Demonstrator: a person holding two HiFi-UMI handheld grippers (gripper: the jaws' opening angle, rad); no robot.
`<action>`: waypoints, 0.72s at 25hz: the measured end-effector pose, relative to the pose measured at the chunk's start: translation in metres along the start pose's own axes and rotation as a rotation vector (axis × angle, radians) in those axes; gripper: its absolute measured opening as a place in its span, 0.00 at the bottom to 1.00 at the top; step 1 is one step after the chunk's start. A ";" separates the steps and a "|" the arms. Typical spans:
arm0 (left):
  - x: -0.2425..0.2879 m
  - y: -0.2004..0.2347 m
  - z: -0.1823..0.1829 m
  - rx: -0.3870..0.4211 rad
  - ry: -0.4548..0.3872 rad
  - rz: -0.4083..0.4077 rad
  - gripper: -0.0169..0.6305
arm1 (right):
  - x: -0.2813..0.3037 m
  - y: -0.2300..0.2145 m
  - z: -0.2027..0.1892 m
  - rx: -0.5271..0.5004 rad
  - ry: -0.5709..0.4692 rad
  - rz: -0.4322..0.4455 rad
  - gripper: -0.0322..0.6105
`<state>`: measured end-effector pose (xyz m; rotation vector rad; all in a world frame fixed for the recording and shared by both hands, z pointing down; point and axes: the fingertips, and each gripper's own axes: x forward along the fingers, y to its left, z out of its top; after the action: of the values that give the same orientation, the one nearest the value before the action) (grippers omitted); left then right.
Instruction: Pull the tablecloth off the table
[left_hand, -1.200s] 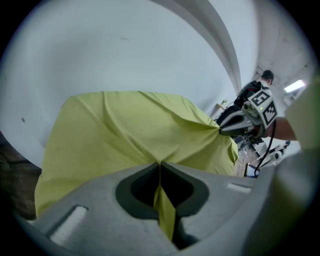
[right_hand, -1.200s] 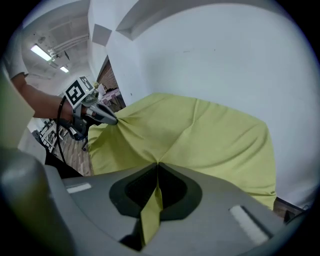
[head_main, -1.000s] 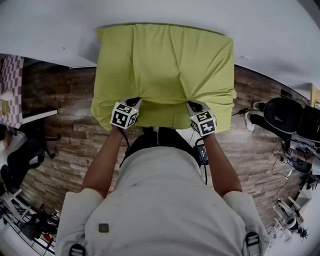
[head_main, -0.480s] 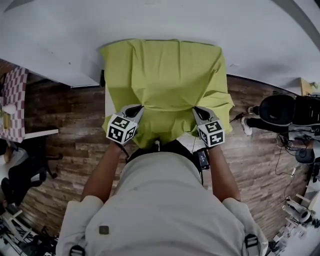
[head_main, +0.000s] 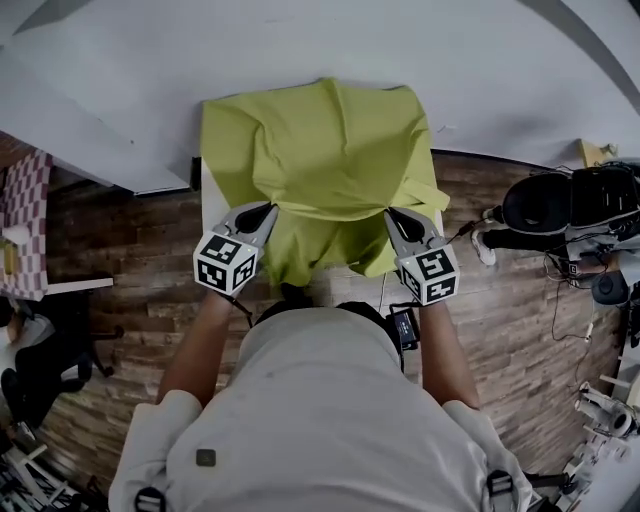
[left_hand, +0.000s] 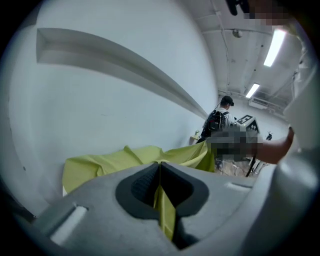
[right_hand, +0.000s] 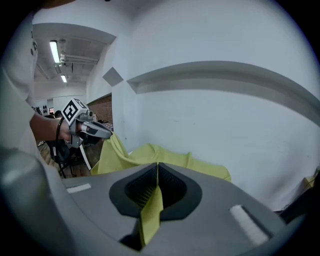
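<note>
The yellow-green tablecloth (head_main: 320, 160) is bunched and lifted off the near part of a small white table (head_main: 207, 190) against the white wall. My left gripper (head_main: 267, 210) is shut on the cloth's near left edge, my right gripper (head_main: 390, 213) on its near right edge. In the left gripper view a strip of tablecloth (left_hand: 162, 210) is pinched between the shut jaws, with the rest spread ahead. The right gripper view shows a fold of tablecloth (right_hand: 150, 212) clamped the same way, and the left gripper (right_hand: 107, 134) holding the cloth's other edge.
White wall (head_main: 330, 50) stands right behind the table. Wood floor (head_main: 120, 270) lies on both sides. A black office chair (head_main: 560, 205) and cables are at the right, a checkered table (head_main: 20, 200) at the left. A person with a backpack (left_hand: 215, 125) stands far off.
Both grippers have risen with the cloth's near edge. The cloth, earlier flat and hanging over the table front, now bunches upward toward the wall, baring the table's near edge.
</note>
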<state>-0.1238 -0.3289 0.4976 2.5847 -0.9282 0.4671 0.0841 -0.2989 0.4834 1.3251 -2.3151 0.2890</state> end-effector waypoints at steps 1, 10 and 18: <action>-0.003 -0.007 0.004 0.008 -0.009 0.004 0.04 | -0.008 0.000 0.005 -0.002 -0.021 0.001 0.07; -0.025 -0.087 0.008 0.011 -0.056 0.100 0.04 | -0.093 0.007 0.005 -0.026 -0.137 0.073 0.07; -0.056 -0.158 -0.014 0.019 -0.068 0.171 0.04 | -0.162 0.022 -0.020 -0.030 -0.201 0.156 0.07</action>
<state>-0.0636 -0.1783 0.4530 2.5636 -1.1796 0.4374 0.1410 -0.1565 0.4238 1.2098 -2.5856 0.1762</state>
